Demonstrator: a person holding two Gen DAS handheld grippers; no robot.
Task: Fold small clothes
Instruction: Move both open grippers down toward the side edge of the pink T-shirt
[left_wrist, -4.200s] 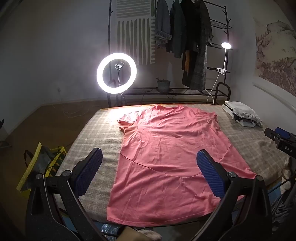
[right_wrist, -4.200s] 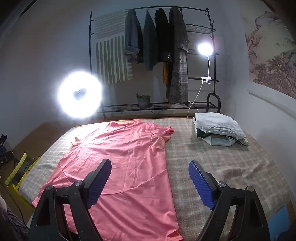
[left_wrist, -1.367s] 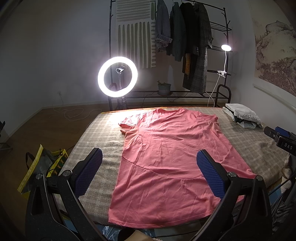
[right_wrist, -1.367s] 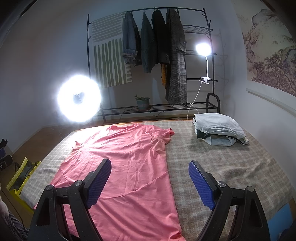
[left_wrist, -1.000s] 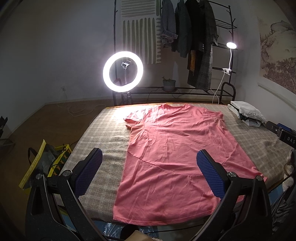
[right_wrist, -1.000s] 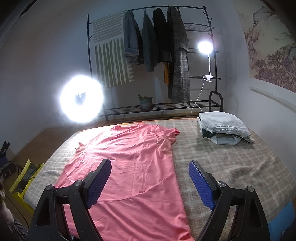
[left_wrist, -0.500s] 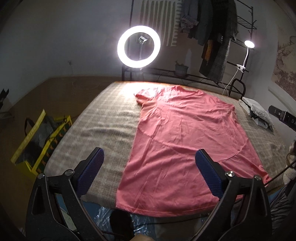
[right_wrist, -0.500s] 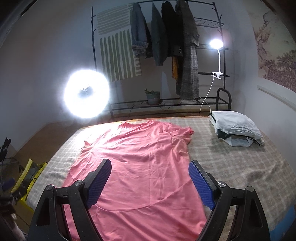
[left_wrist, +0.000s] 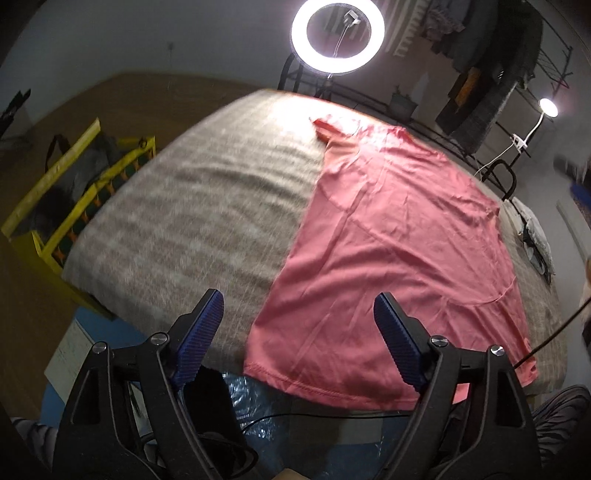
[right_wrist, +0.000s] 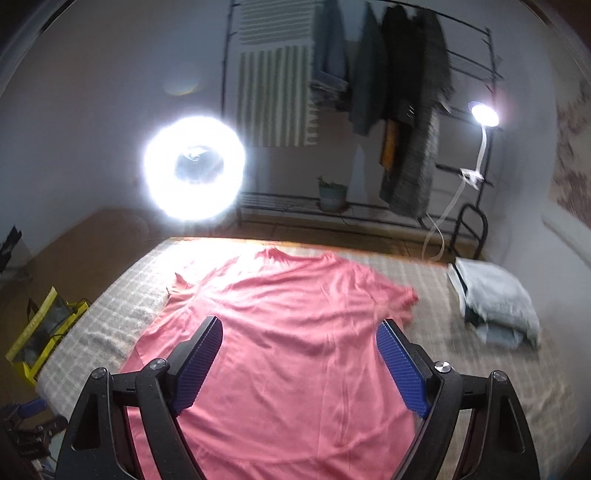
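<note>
A pink T-shirt (left_wrist: 388, 251) lies spread flat on the checked bed cover (left_wrist: 192, 206), neck towards the far edge; it also shows in the right wrist view (right_wrist: 295, 332). My left gripper (left_wrist: 299, 339) is open and empty, held above the shirt's near left hem corner. My right gripper (right_wrist: 299, 363) is open and empty, held above the middle of the shirt.
A pile of folded clothes (right_wrist: 495, 295) sits at the bed's far right. A yellow bag (left_wrist: 62, 188) stands on the floor to the left. A ring light (right_wrist: 194, 168), a clothes rack (right_wrist: 388, 110) and a clip lamp (right_wrist: 484, 114) stand behind the bed.
My left gripper has swung left and tilted down towards the shirt's near left corner. My right gripper has moved left, over the middle of the shirt. Both stay open.
</note>
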